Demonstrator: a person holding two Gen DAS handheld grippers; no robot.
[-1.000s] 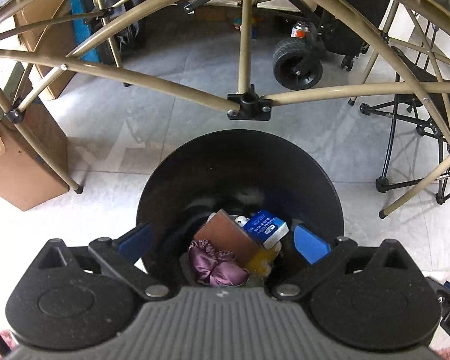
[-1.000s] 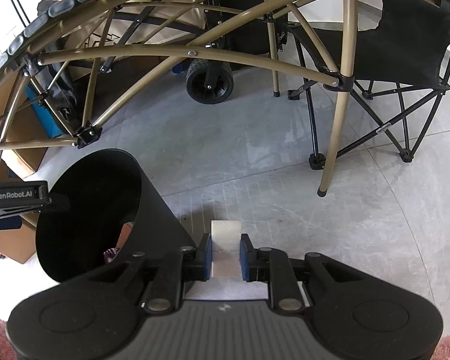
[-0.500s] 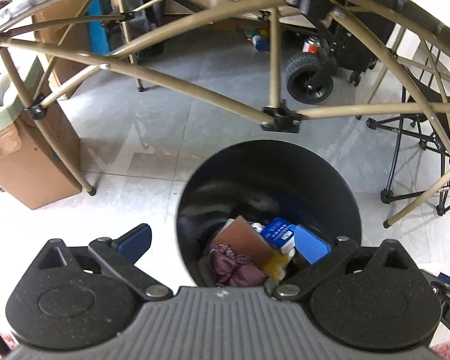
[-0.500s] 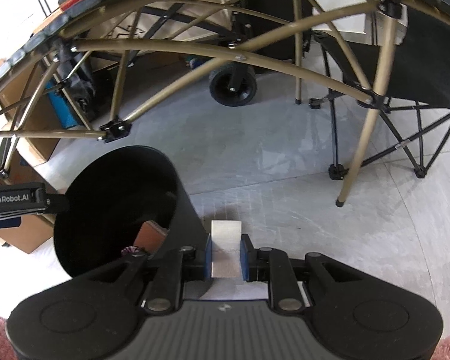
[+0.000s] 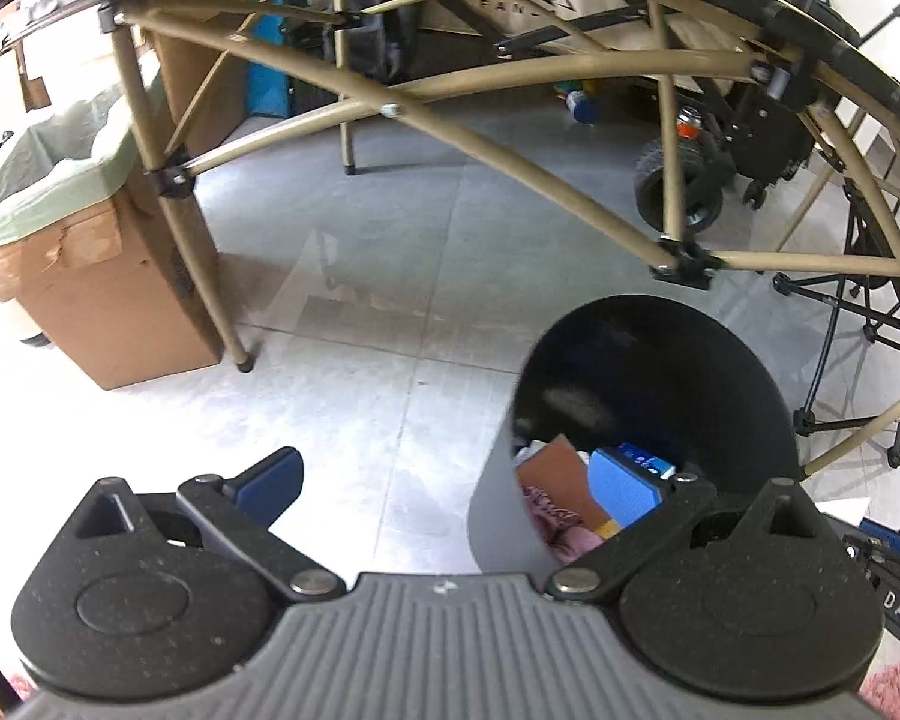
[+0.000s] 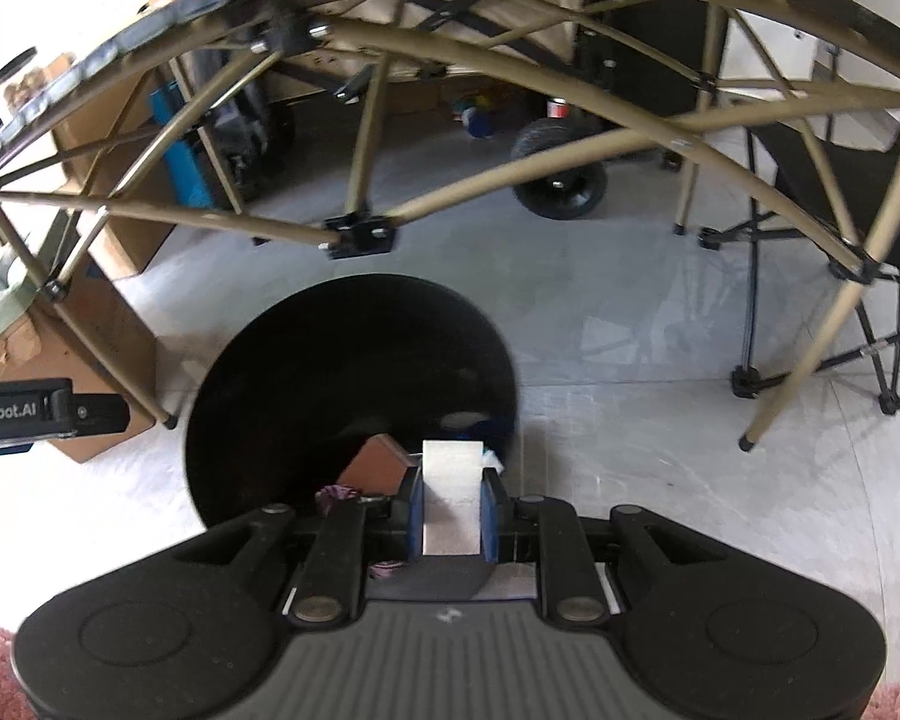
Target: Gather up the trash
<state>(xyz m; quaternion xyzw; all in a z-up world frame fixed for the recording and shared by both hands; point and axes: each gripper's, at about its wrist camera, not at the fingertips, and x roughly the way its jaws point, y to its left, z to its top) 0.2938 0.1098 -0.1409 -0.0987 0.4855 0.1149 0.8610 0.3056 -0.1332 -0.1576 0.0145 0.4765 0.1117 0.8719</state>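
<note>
R gripper clenched on a white paper piece, pads pressing both its sides; paper sits at 6 o'clock in R view, right over the near rim of the black bin. Inside bin: brown card at 9 of the paper, purple cloth nearer. L gripper released, jaws wide, nothing betw. them; bin at its 3 o'clock w/ blue box inside. Farther: tan table frame at 12, cardboard box at 10 in L view, black wheel at 1, folding chair at 2.
</note>
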